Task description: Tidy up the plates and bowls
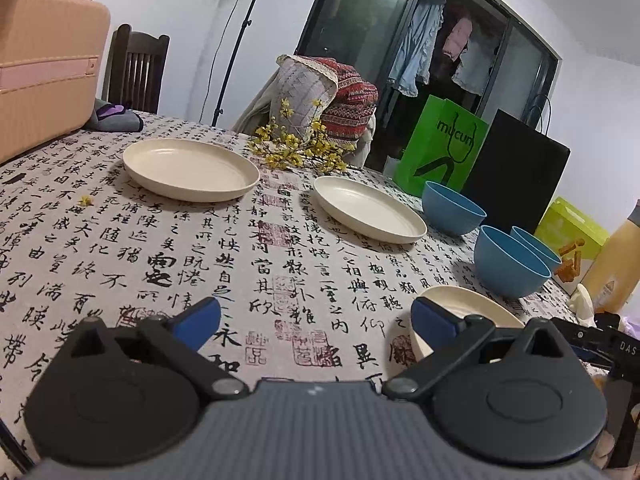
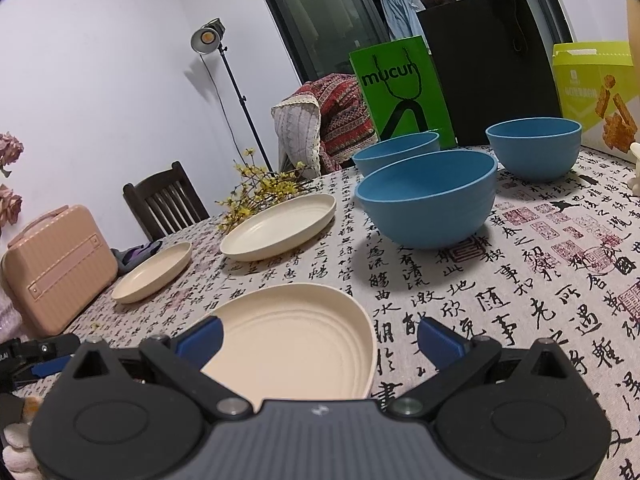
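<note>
Worktop (image 1: 280, 248) under a cloth printed with black calligraphy, spread ahead of both grippers.

Far ahead and right of the left gripper (image 1: 316, 320): black paper bag (image 1: 516, 184), then green paper bag (image 1: 440, 148) just beside it. Far ahead and left: pink case (image 1: 48, 68).

Three blue bowls, all upright. Nearest blue bowl (image 2: 428, 200) straight ahead of the right gripper (image 2: 320, 338), slightly to the right; second blue bowl (image 2: 396, 152) behind it; third blue bowl (image 2: 534, 148) further right, apart from the others.

Three cream plates, all flat on the cloth and apart from each other. Nearest cream plate (image 2: 296, 336) directly below the right gripper, between its blue fingers (image 2: 200, 338); contact with the plate not clear. Middle cream plate (image 2: 280, 226) ahead and left of that gripper. Far cream plate (image 2: 154, 272) further left, near the pink case.

Yellow flower sprig (image 1: 296, 148) lying far ahead of the left gripper, between the two distant plates.

Left gripper: jaws wide apart, nothing between them but cloth, nearest plate just beside its right finger. Right gripper: jaws wide apart as well, gripping nothing.
</note>
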Tool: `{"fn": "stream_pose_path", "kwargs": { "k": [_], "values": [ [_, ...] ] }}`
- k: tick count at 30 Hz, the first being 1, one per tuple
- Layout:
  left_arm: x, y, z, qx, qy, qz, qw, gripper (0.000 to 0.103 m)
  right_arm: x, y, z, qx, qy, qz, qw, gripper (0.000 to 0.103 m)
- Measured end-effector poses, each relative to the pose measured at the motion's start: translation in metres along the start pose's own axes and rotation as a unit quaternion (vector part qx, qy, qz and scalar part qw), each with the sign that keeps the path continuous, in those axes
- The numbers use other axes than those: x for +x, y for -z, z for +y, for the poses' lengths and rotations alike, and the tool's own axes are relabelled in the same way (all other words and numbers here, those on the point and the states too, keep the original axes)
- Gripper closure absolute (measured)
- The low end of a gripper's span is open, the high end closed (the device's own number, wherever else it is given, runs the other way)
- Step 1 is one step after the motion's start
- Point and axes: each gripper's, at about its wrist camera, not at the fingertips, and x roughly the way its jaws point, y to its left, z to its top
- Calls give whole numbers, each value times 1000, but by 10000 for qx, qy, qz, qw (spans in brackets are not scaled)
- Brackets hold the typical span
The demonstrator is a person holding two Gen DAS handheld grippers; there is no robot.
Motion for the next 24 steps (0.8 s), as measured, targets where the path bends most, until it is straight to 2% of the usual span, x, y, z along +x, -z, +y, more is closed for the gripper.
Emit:
{"fn": "stream_pose_path", "kwargs": {
  "k": [12,24],
  "values": [
    [-1,-2,0,-8,-2,-38,10000,0,5,-5,9,-104,-28,10,9999,0],
    [-8,-33,12,-156,-162,-283,9993,0,21,-29,49,-263,-325,-138,9990,0]
  ]
}}
